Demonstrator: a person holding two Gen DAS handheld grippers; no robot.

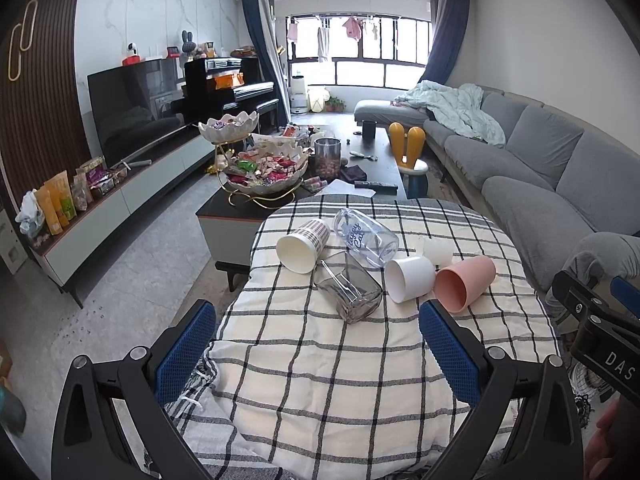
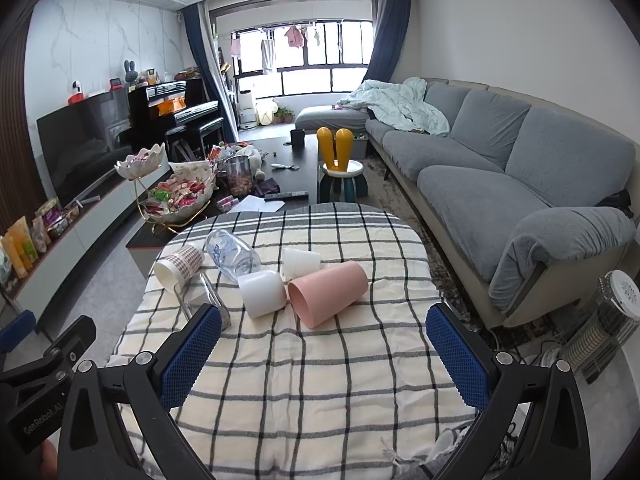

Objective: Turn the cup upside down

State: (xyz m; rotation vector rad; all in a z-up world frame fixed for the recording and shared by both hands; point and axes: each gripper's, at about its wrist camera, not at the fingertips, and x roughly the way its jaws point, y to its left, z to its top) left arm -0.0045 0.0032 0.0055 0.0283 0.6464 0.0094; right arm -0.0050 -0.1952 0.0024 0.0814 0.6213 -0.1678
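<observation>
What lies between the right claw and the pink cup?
Only bare checked cloth lies between the open right claw and the pink cup, as the right wrist view shows.

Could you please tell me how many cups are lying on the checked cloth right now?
6, all on their sides: plaid cup far left, clear printed cup behind, grey glass cup in front, white cup centre, small translucent cup behind it, pink cup rightmost.

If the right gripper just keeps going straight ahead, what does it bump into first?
Most likely the pink cup. The right gripper is open and points across the checked cloth, and that cup lies on its side nearest in line, mouth toward the camera. The white cup lies just left of it. Depth is hard to judge.
</observation>
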